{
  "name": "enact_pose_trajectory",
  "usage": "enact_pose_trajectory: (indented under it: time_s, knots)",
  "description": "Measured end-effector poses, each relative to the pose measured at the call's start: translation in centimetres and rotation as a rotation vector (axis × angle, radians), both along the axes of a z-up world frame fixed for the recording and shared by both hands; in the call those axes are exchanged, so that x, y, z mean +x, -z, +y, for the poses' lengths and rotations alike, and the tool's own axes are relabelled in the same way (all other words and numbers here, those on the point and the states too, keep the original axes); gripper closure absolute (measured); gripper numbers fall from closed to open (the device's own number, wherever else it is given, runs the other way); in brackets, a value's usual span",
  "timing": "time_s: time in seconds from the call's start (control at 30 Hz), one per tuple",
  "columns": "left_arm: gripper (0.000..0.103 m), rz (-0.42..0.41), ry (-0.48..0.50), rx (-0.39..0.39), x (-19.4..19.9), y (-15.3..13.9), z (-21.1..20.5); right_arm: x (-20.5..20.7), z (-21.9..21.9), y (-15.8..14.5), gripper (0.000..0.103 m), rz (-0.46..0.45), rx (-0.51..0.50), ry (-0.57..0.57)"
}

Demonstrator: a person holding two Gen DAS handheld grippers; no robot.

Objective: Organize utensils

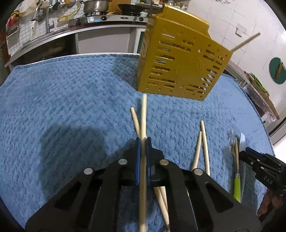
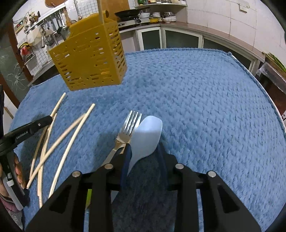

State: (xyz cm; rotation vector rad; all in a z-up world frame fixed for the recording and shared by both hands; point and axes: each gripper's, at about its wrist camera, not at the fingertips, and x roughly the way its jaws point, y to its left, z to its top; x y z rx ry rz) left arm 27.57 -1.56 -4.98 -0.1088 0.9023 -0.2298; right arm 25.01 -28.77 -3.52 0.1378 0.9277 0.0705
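A yellow slotted utensil holder [image 1: 180, 60] stands on the blue towel, with one chopstick [image 1: 246, 41] sticking out of it; it also shows in the right wrist view [image 2: 91, 55]. My left gripper [image 1: 143, 141] is shut on a wooden chopstick [image 1: 143, 114], held above the towel and pointing toward the holder. Several loose chopsticks [image 1: 204, 142] lie on the towel. A fork with a green handle [image 1: 235, 157] and a knife [image 1: 242, 142] lie at the right. My right gripper [image 2: 143, 151] is open around a pale blue-white knife blade [image 2: 146, 137], beside the fork [image 2: 129, 125].
The blue towel [image 1: 71, 100] covers the table. A kitchen counter with a stove and pots [image 1: 110, 16] runs behind. The right gripper [image 1: 259, 164] shows at the right edge of the left wrist view, the left gripper [image 2: 26, 132] at the left edge of the right wrist view.
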Motion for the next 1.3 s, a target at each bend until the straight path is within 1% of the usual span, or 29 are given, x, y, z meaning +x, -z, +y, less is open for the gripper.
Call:
enact_pose_trajectory:
  time_s: [0.07, 0.2, 0.37, 0.4, 0.43, 0.53, 0.6, 0.7, 0.73, 0.8, 0.93, 1.07, 1.1, 1.13, 1.17, 1.2, 1.3]
  knots:
    - [0.099, -0.008, -0.007, -0.025, -0.4, -0.5, 0.4, -0.2, -0.1, -0.4, 0.073, -0.012, 0.003, -0.002]
    - [0.099, -0.044, 0.001, -0.017, -1.3, -1.6, 0.5, -0.6, -0.1, -1.0, 0.073, -0.049, 0.014, 0.009]
    - [0.099, -0.082, -0.002, -0.068, -2.5, -2.8, 1.3, -1.6, -0.1, -2.3, 0.073, -0.119, 0.013, 0.012]
    - [0.099, -0.09, -0.002, -0.078, -2.6, -3.0, 1.4, -1.9, -0.1, -2.6, 0.098, -0.141, 0.005, 0.011]
    - [0.099, -0.104, 0.0, -0.091, -2.8, -3.3, 1.6, -2.0, 0.0, -2.9, 0.103, -0.152, 0.0, 0.006]
    - [0.099, -0.141, 0.007, -0.107, -3.5, -4.0, 2.0, -2.6, -0.2, -3.7, 0.103, -0.196, -0.007, 0.01]
    - [0.099, -0.141, 0.015, -0.108, -3.6, -4.2, 2.0, -2.4, -0.4, -3.6, 0.103, -0.177, -0.004, 0.0]
    - [0.099, -0.109, 0.007, -0.09, -3.4, -3.8, 2.0, -1.8, -0.9, -2.8, 0.102, -0.122, 0.033, 0.011]
    - [0.099, -0.101, 0.003, -0.083, -3.3, -3.5, 2.1, -1.6, -0.9, -2.4, 0.1, -0.101, 0.041, 0.008]
    - [0.099, -0.076, -0.003, -0.073, -3.0, -2.9, 2.2, -1.1, -0.6, -1.7, 0.099, -0.074, 0.055, 0.003]
    - [0.099, -0.036, -0.019, -0.062, -2.4, -1.6, 2.5, -0.4, -0.2, -0.5, 0.099, -0.043, 0.069, 0.02]
    - [0.099, 0.013, -0.023, -0.057, -1.8, -0.5, 2.6, 0.3, 0.0, -0.1, 0.099, -0.02, 0.094, 0.037]
    - [0.099, 0.03, -0.026, -0.059, -1.7, -0.2, 2.5, 0.4, 0.1, -0.1, 0.093, -0.016, 0.097, 0.041]
    - [0.099, 0.043, -0.027, -0.062, -1.5, 0.1, 2.6, 0.5, 0.2, -0.1, 0.071, -0.014, 0.102, 0.045]
    - [0.099, 0.058, -0.03, -0.066, -1.4, 0.4, 2.7, 0.4, 0.3, -0.1, 0.059, -0.018, 0.107, 0.05]
    - [0.099, 0.066, -0.031, -0.068, -1.3, 0.5, 2.7, 0.4, 0.3, -0.3, 0.054, -0.026, 0.111, 0.054]
    - [0.099, 0.072, -0.035, -0.073, -1.1, 0.9, 2.9, 0.4, 0.7, -0.5, 0.059, -0.034, 0.098, 0.046]
